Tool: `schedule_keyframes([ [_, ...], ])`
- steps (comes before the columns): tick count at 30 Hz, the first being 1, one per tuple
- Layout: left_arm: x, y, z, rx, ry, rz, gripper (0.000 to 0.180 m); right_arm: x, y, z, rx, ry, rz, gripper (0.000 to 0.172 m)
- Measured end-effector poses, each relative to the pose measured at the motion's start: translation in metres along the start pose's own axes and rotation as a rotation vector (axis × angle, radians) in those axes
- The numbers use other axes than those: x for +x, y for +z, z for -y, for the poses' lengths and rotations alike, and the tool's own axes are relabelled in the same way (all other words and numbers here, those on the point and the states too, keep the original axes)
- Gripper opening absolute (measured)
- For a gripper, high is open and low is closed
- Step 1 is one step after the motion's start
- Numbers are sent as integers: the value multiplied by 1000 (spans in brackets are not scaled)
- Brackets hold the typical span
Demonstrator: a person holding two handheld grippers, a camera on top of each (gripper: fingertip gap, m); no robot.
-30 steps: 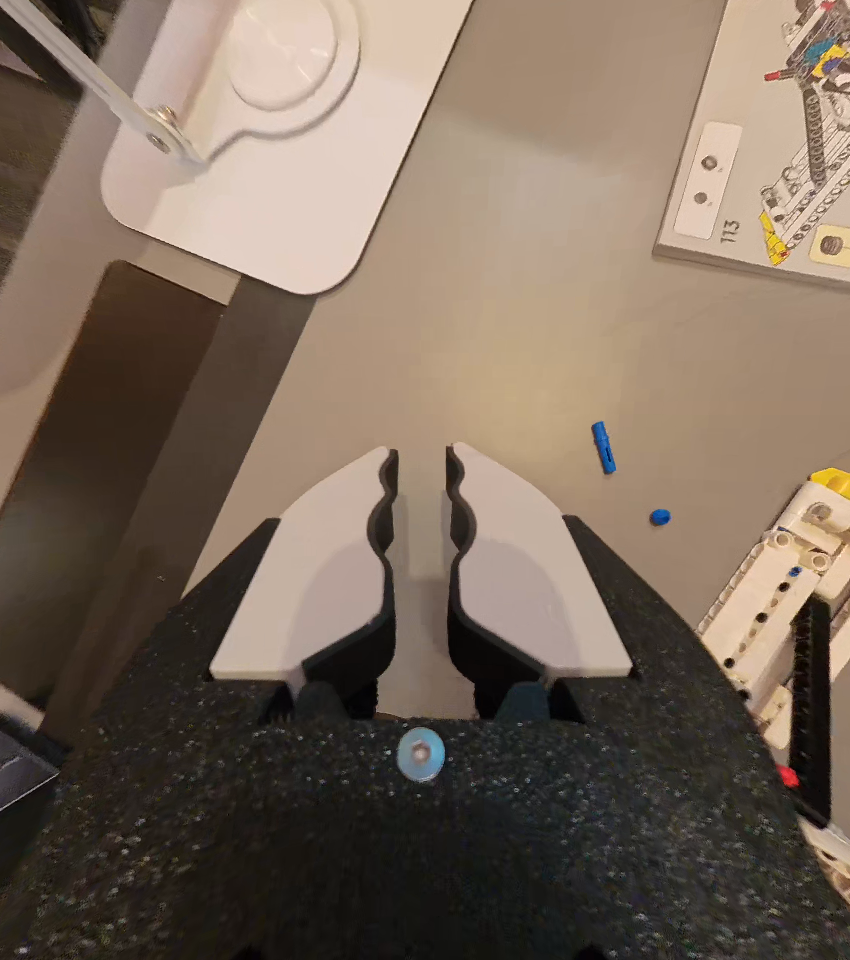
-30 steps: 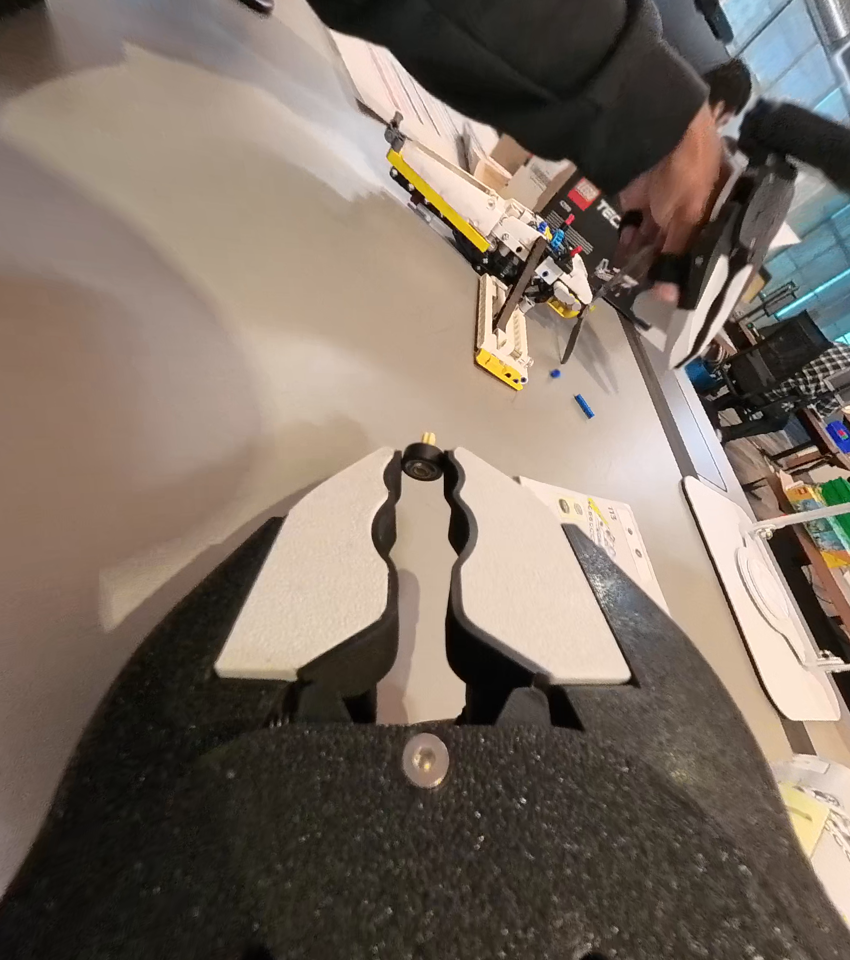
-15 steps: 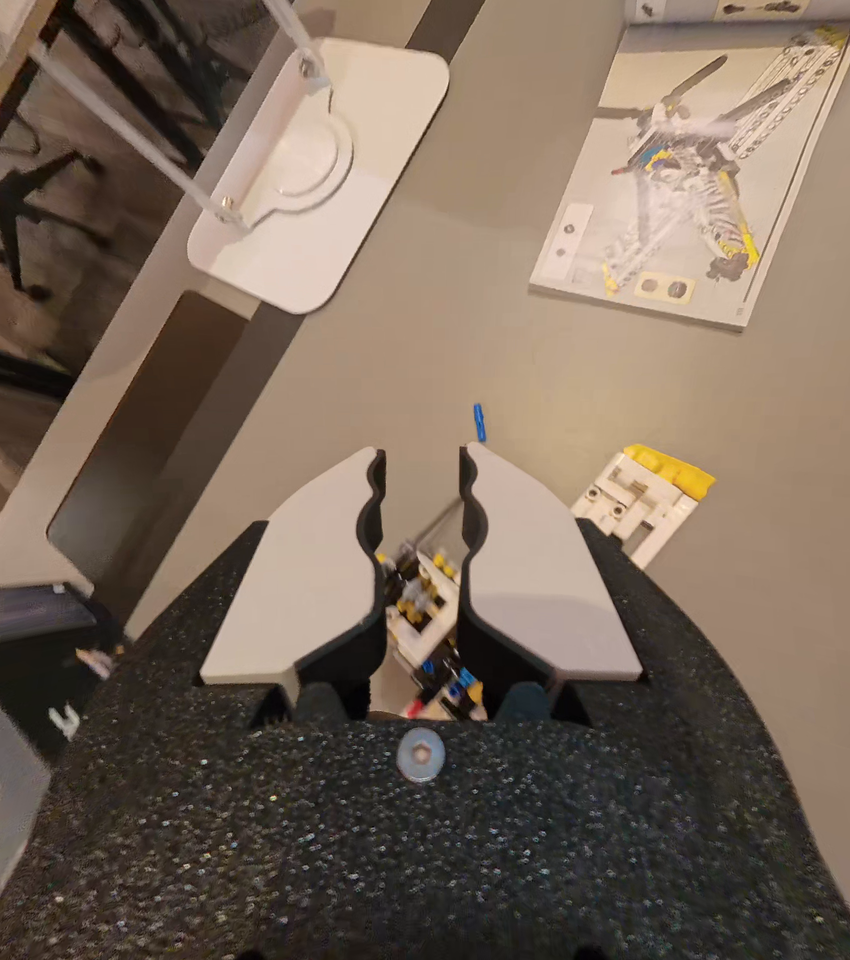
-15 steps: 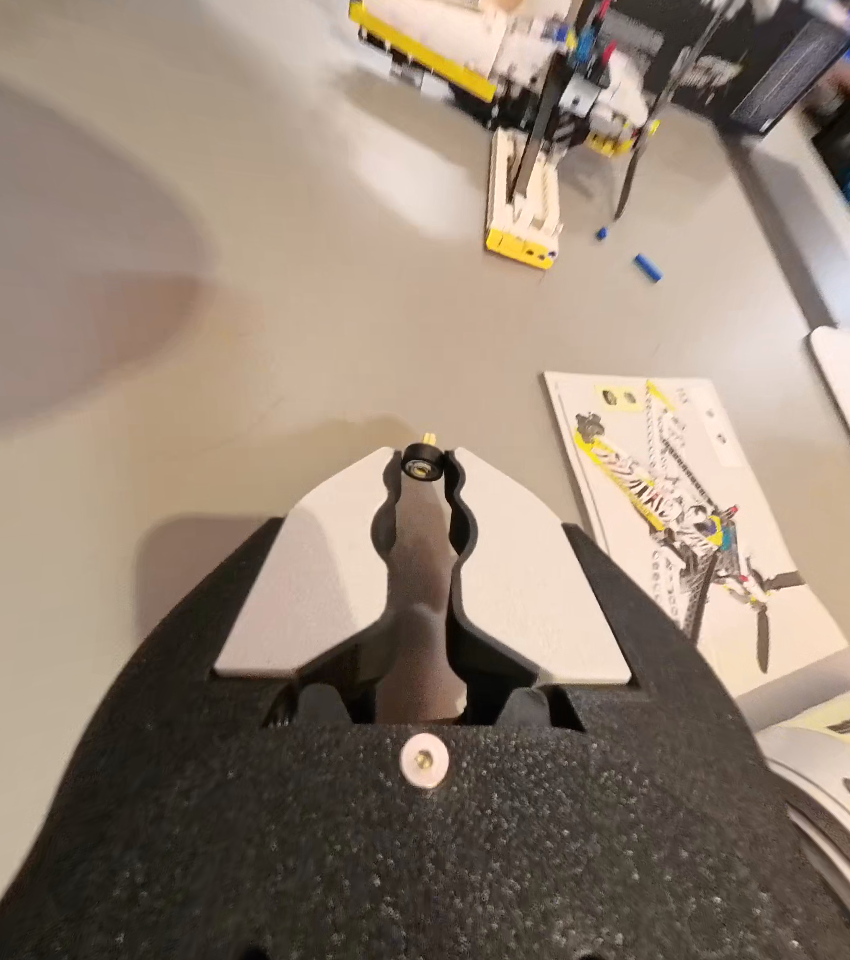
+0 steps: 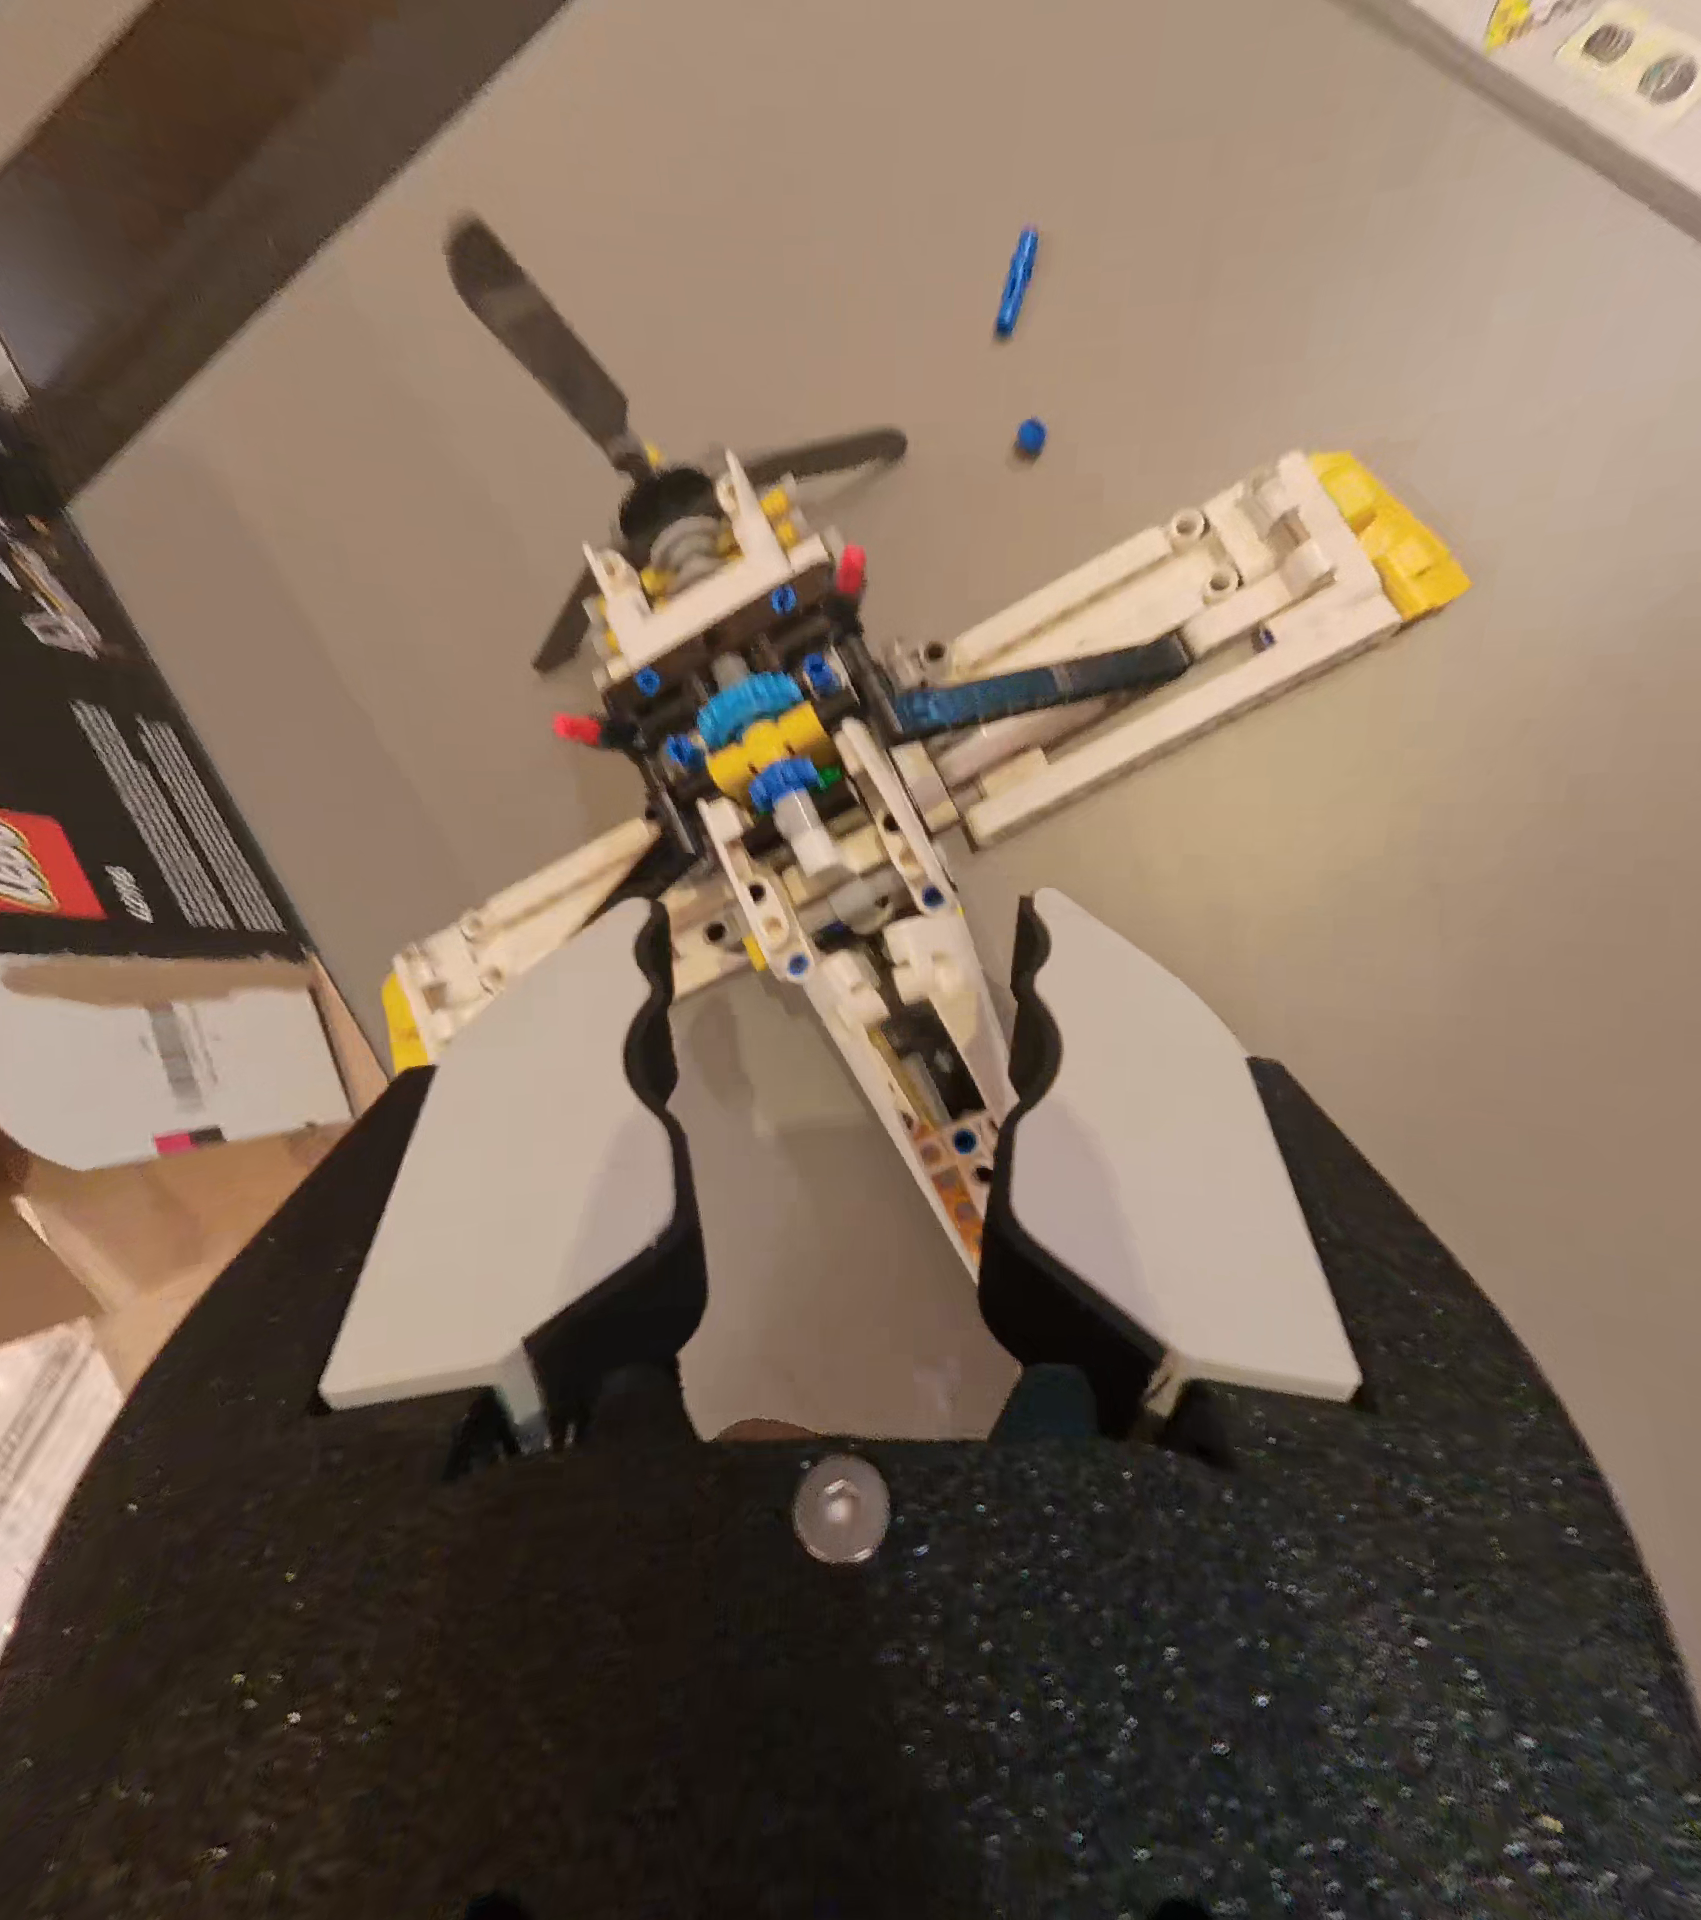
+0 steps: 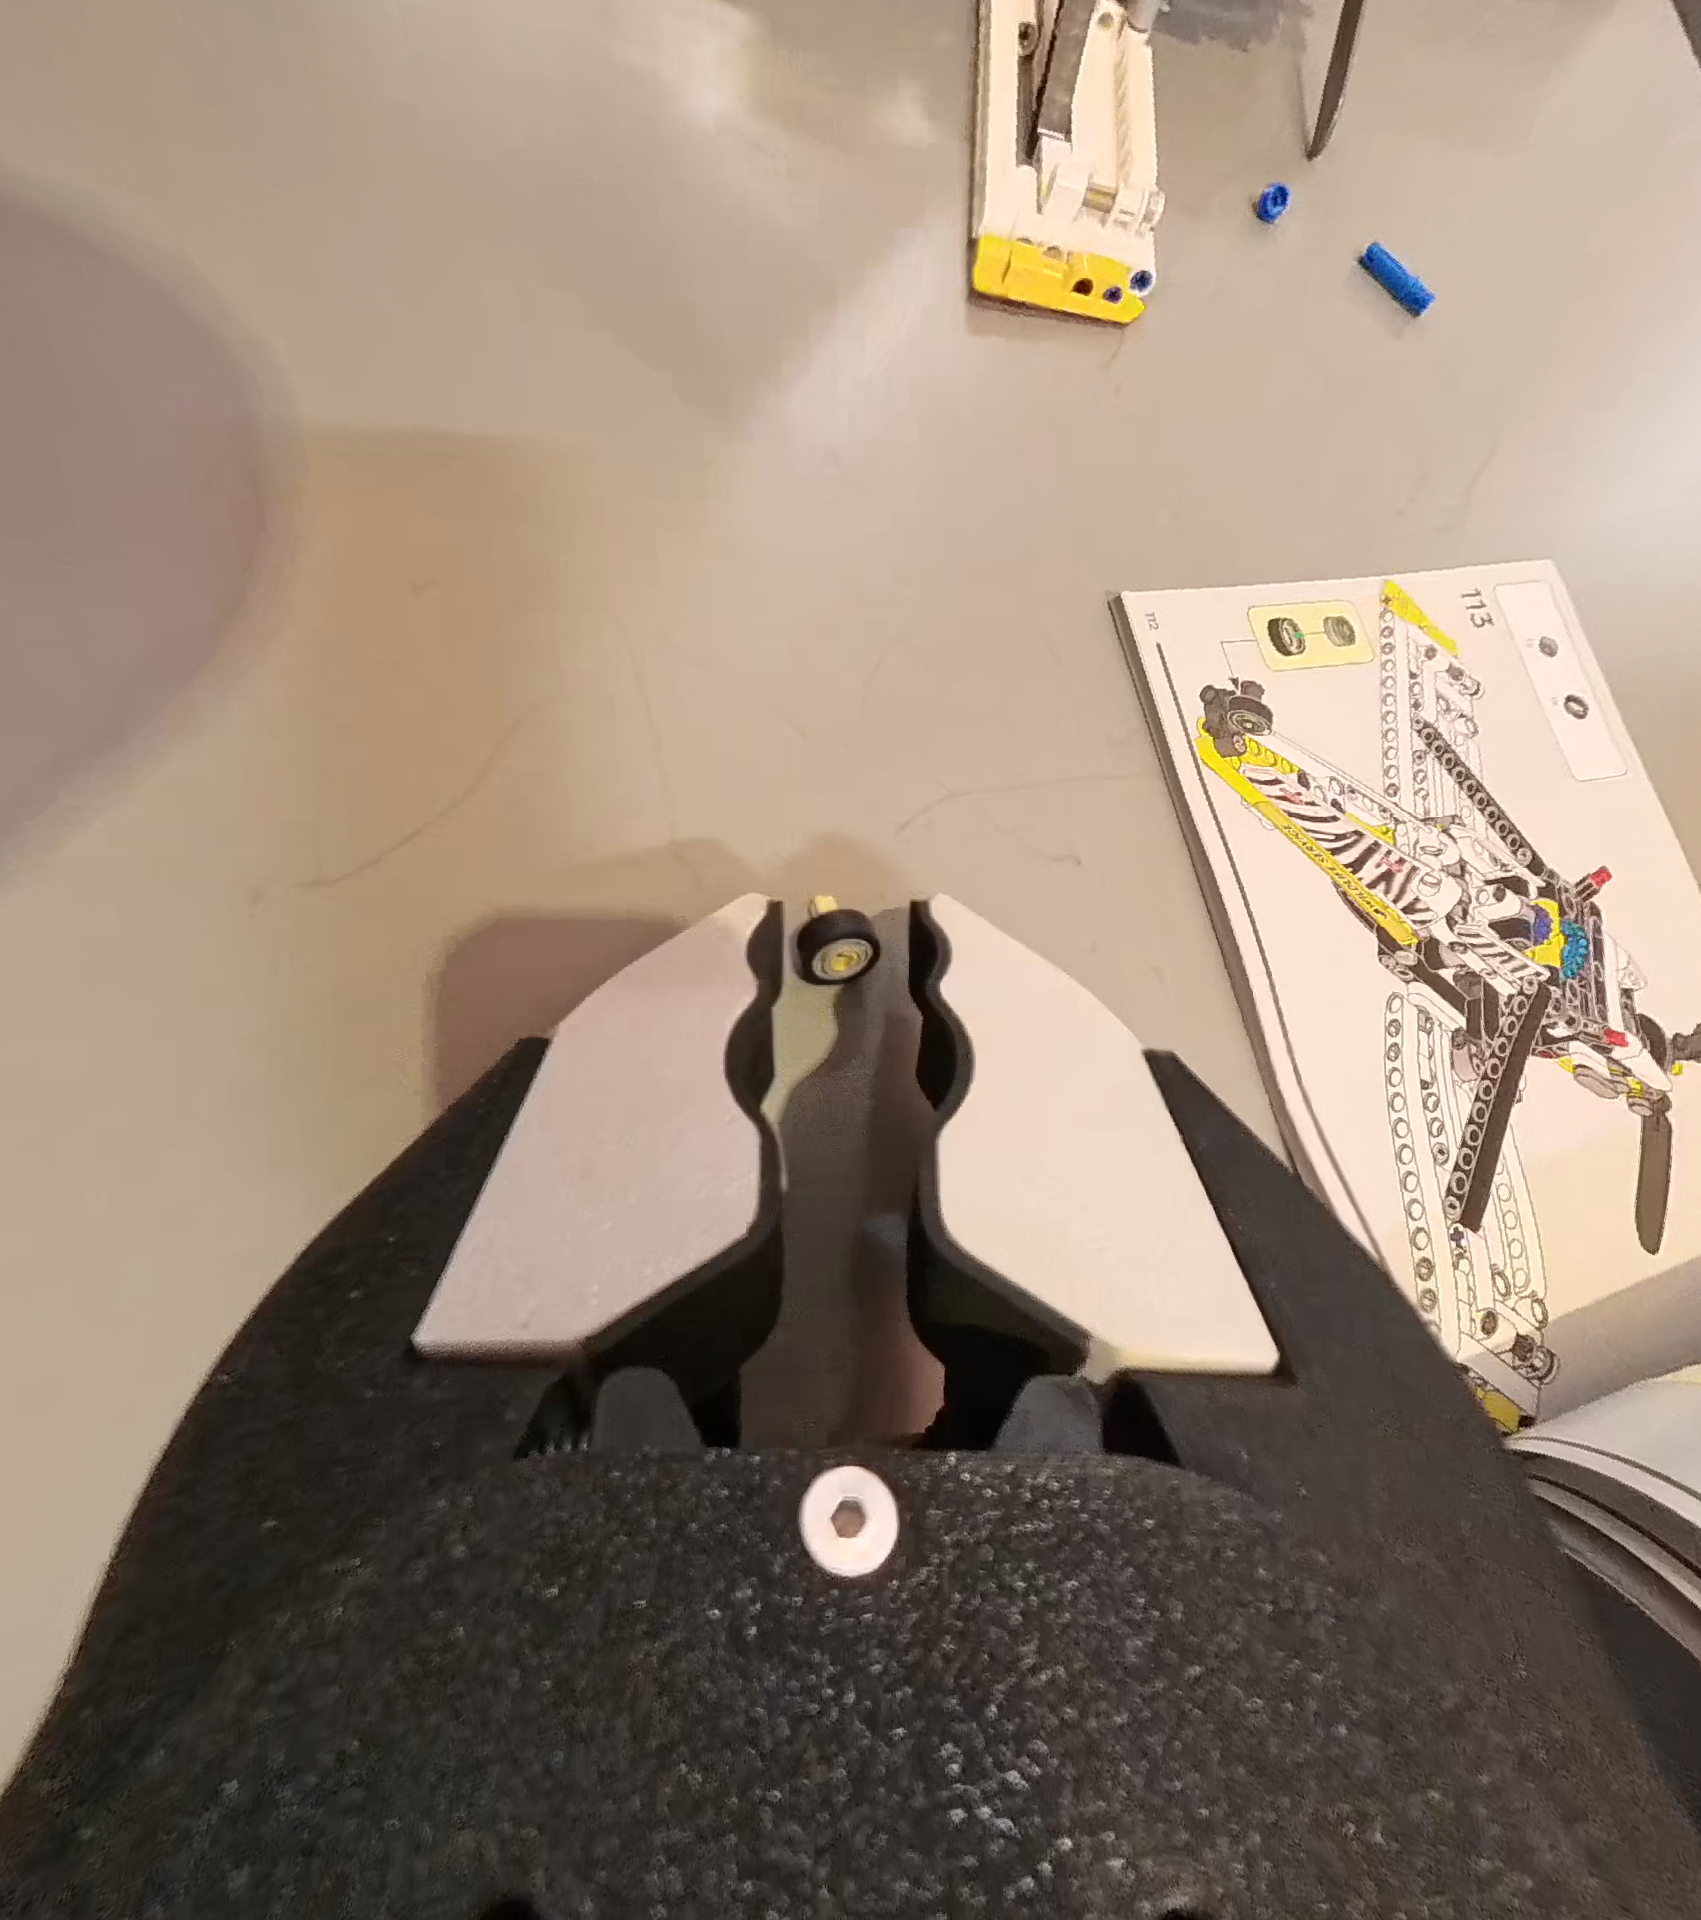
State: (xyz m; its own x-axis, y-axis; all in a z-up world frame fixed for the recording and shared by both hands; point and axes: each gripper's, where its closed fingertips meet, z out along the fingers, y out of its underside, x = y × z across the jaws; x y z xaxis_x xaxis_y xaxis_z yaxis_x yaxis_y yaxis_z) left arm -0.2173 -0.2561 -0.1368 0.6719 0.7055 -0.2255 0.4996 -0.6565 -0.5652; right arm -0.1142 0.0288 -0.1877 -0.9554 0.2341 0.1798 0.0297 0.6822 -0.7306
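Left gripper (image 5: 835,914) was seen with its jaws spread wide, wider than a moment before. The thin back end of the white toy plane (image 5: 794,821) was found between the fingers, not squeezed. Right gripper (image 6: 846,904) had been opened a little too. The small black wheel (image 6: 833,948) was no longer pinched, and a gap was seen beside one finger, above the grey table (image 6: 513,623).

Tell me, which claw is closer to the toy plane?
Left. The left claw hovers open right over the plane's tail; the right claw sits well back from it, only a wingtip showing far ahead.
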Motion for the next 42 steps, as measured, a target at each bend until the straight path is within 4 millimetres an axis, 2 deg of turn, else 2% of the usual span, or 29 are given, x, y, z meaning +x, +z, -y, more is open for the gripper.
schedule_keyframes([
  [4, 13, 14, -30, -148, 4, -26, 62, 3, -2, 1, 17, 21, -8, 26],
  [7, 14, 26, -59, -300, 33, -1, 49, 3, -3, 2, 23, 16, -19, 26],
  [12, 12, 22, -67, -269, -12, -16, 40, 4, -3, 2, 31, 13, -36, 25],
  [19, 9, 5, -89, -218, -146, -5, 37, 5, -4, 4, 44, 18, -41, 25],
  [25, 7, -7, -92, -134, -250, 12, 36, 5, -5, 5, 57, 21, -38, 25],
  [35, 5, -16, -104, -136, -274, 61, 36, 6, -15, 5, 72, 48, -22, 30],
  [42, 6, -24, -116, -137, -303, 93, 36, 9, -24, -8, 49, 71, -50, 30],
])
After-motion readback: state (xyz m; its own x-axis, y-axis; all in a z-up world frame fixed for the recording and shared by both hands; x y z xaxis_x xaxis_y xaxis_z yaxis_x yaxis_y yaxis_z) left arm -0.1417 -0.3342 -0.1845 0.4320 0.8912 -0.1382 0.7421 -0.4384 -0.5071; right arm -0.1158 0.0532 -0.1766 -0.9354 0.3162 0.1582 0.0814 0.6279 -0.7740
